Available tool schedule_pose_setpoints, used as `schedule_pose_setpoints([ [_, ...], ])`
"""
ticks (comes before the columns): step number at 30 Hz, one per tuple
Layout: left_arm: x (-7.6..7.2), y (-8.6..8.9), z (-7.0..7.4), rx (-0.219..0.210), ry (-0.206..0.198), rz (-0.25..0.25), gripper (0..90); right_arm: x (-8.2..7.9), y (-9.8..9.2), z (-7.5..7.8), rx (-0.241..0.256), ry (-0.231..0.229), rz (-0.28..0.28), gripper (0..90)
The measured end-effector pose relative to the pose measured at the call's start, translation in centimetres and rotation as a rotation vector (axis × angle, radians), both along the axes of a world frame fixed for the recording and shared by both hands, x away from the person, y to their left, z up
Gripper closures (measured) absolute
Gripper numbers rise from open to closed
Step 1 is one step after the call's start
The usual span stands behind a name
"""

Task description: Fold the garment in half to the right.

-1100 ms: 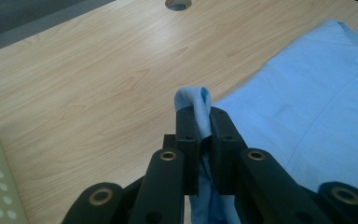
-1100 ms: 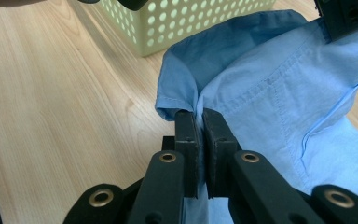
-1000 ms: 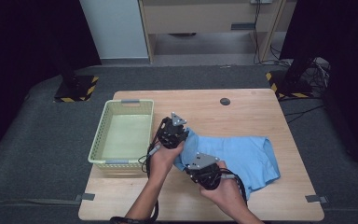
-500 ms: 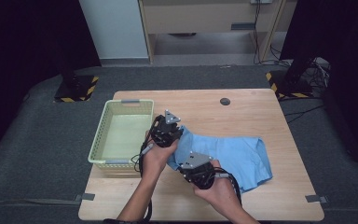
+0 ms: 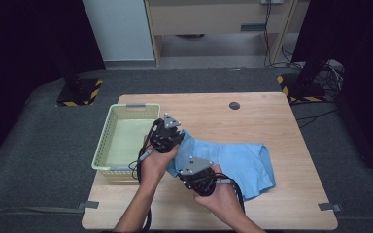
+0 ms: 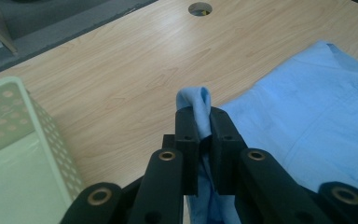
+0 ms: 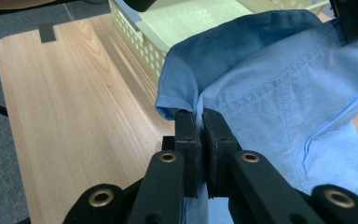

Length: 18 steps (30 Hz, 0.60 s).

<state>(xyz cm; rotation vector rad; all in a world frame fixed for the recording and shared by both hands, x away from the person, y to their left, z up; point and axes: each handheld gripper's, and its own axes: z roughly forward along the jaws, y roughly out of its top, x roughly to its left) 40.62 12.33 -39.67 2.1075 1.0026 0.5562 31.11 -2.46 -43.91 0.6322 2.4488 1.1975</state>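
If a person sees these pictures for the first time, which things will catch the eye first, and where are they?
The light blue shirt stands out first, spread on the middle of the wooden table. At its left edge, the left hand-held gripper and the right hand-held gripper each pinch a fold of the cloth. Beside them, at the table's left side, stands a pale green basket.

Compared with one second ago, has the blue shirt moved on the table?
Yes. The blue shirt has shifted left, toward the green basket; its near-left edge is lifted by both hand-held grippers.
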Motion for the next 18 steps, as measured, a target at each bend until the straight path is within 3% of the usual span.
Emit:
schedule_pose_setpoints([
  [10,-0.4,2.1,0.2,0.007,0.001,0.025,83.8,-0.1,2.0,0.3,0.002,0.0,0.031,86.0],
  [18,-0.6,2.7,0.5,0.01,-0.01,0.033,83.6,-0.1,2.6,0.7,0.025,0.006,0.039,86.0],
])
